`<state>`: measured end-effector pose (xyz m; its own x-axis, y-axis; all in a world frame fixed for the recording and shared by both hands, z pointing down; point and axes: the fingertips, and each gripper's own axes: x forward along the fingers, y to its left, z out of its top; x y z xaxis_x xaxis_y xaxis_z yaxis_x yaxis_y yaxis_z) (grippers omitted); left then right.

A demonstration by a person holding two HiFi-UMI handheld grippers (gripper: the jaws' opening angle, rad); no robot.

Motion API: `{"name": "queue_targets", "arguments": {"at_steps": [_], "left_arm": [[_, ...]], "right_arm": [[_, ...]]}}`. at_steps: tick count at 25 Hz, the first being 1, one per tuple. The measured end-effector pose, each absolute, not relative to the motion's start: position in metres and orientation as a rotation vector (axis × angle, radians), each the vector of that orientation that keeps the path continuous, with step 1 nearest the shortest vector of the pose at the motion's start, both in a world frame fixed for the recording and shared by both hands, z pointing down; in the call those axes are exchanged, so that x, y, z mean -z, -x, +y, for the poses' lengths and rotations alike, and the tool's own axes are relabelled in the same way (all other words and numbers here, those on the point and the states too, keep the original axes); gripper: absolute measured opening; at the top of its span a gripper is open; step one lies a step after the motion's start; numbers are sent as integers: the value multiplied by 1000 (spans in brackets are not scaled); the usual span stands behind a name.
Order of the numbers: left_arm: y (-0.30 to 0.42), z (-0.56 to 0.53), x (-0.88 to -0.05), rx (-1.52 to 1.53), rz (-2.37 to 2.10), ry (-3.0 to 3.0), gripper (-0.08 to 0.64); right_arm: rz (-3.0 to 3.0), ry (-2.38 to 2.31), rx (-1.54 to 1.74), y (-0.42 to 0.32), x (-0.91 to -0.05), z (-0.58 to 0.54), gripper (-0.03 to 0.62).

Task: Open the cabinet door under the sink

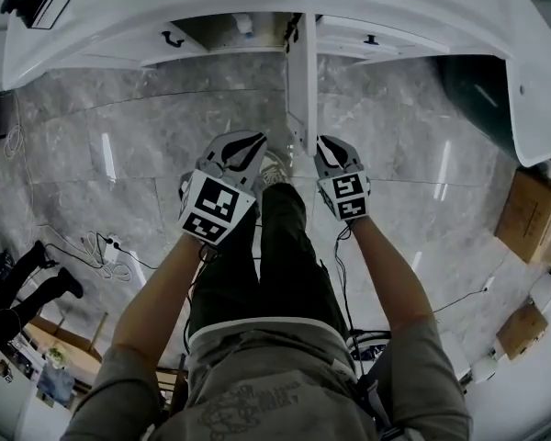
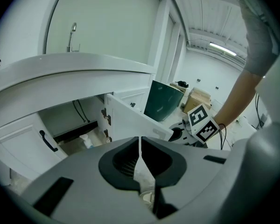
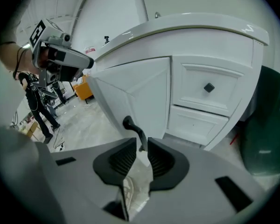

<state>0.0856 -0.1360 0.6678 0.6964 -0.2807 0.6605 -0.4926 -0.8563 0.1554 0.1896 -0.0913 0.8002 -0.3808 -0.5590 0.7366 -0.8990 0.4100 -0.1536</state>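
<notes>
The white cabinet door (image 1: 301,81) under the sink stands swung out, edge-on to me in the head view. In the right gripper view its panel (image 3: 140,92) carries a black bar handle (image 3: 132,126). My right gripper (image 3: 143,148) is shut on that handle's lower end, and it sits at the door's outer edge (image 1: 326,145). My left gripper (image 1: 248,145) hangs just left of the door with its jaws shut on nothing (image 2: 140,146). The left gripper view shows the open door (image 2: 130,120) and dark pipes inside the cabinet.
A second door with a black handle (image 2: 47,141) stays closed at left. Drawers with a square knob (image 3: 208,87) are to the right. A dark green bin (image 1: 477,90) and cardboard boxes (image 1: 533,214) stand at right. Cables (image 1: 101,246) lie on the marble floor.
</notes>
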Motion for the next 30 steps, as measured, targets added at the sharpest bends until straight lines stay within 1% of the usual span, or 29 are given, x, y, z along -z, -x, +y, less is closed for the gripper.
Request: {"name": "queue_targets", "arguments": {"at_steps": [5,6,8,12,19,30], "left_arm": [[-81,-139,-642,-874,-662,-2568,29],[-80,-140,-636,-870,-673,-2568,29],[-74,-140,-625,-863,-694,-2567,29],[-60,-137,-600,-851,-734,-2562,29],[-37,-141,-552,-809,-824,-2570,29],[0,-160,-465,-747,-985,-2615,29]], "right_arm": [[-1999,-1241,-872,-200,-793,-70,83],[-1992,-1242,-869,-202,-788,-68,81],[-1997,-1209,-795,-199,-773,-64,52],[-2061,-1087,-700,-173,-738,-53,46],[-2154,-1105,-667,-140,-657,-73,41],[-2382,-1216,-602,-80,-483,-144,41]]}}
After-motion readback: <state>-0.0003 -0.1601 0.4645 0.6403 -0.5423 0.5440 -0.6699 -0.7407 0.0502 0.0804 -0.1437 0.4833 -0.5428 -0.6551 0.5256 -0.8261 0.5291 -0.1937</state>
